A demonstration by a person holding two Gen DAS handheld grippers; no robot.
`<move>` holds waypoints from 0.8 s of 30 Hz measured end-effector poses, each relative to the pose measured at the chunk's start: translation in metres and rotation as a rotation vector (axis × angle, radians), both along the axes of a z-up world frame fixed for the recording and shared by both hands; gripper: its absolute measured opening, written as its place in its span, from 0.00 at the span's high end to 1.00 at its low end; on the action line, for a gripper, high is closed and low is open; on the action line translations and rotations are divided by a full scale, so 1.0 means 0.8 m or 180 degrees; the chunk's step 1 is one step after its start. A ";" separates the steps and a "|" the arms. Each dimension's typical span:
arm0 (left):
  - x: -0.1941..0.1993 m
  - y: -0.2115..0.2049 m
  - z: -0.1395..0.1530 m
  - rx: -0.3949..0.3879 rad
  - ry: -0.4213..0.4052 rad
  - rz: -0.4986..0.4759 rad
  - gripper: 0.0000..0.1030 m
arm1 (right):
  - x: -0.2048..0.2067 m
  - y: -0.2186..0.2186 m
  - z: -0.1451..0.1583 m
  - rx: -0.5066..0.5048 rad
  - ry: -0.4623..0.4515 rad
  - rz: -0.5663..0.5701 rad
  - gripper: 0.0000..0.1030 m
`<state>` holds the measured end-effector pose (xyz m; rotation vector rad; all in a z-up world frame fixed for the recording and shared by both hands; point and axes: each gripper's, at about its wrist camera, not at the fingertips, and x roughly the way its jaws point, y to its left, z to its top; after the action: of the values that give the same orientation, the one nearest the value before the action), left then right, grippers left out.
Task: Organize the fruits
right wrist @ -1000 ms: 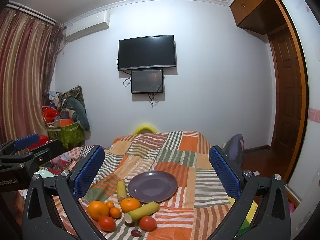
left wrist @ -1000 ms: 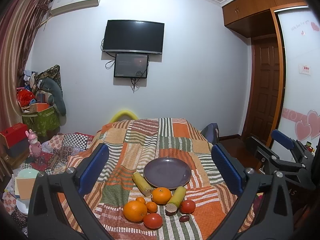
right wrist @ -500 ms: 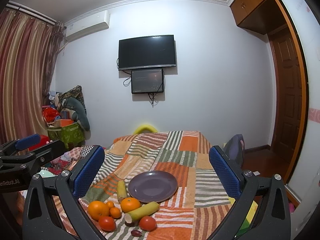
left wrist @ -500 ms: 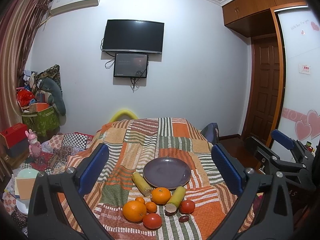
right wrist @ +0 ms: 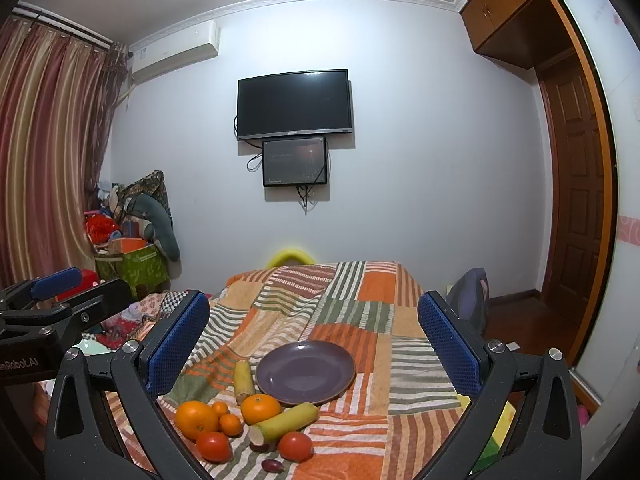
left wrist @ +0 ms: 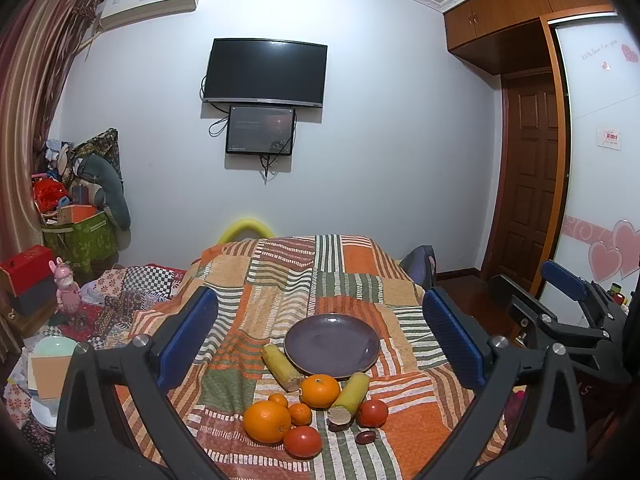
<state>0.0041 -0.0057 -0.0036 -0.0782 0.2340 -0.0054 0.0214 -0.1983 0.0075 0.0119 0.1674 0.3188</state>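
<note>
Both views are evenly lit by soft indoor light from above, a little dim and cool. The white wall (left wrist: 380,140) shows no glare. The fruits cast only weak shadows on the bed. Strong fisheye distortion bends the room, and the corners are black. Focus is sharp in the center.

A bedroom backdrop, as we see it

We find a dark television (left wrist: 265,73) mounted on the pale wall, with a smaller screen (left wrist: 260,131) just below it and an air conditioner (left wrist: 150,3) high to the left. Striped curtains (right wrist: 48,152) hang on the left, near a green bag (left wrist: 82,238) piled with clutter; a brown door (left wrist: 528,196) stands on the right.
</note>
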 end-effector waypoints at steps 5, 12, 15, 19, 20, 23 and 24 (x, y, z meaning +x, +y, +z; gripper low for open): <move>0.001 0.000 0.000 -0.0006 0.0003 -0.0001 0.00 | 0.000 0.000 0.000 -0.0004 0.0004 0.0007 0.00; 0.001 0.001 0.000 -0.0019 0.0008 -0.0008 0.00 | 0.000 0.000 0.000 0.0000 0.0003 0.0006 0.00; 0.001 0.001 0.000 -0.0019 0.0008 -0.0009 0.00 | 0.000 0.000 0.000 -0.0001 0.0002 0.0009 0.00; 0.002 0.001 0.000 -0.0027 0.0011 -0.0010 0.00 | 0.000 0.000 0.001 -0.0010 0.0001 0.0017 0.00; 0.002 0.001 -0.001 -0.0032 0.0013 -0.0016 0.00 | 0.000 0.000 0.001 -0.0008 0.0000 0.0020 0.00; 0.001 0.003 -0.001 -0.0041 0.0010 -0.0036 0.00 | 0.001 0.000 0.000 -0.0002 0.0006 0.0020 0.00; 0.001 0.003 -0.001 -0.0039 0.0009 -0.0036 0.00 | 0.001 0.000 0.000 0.0005 0.0012 0.0034 0.00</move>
<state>0.0049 -0.0032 -0.0044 -0.0891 0.2373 -0.0181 0.0219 -0.1983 0.0078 0.0132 0.1709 0.3296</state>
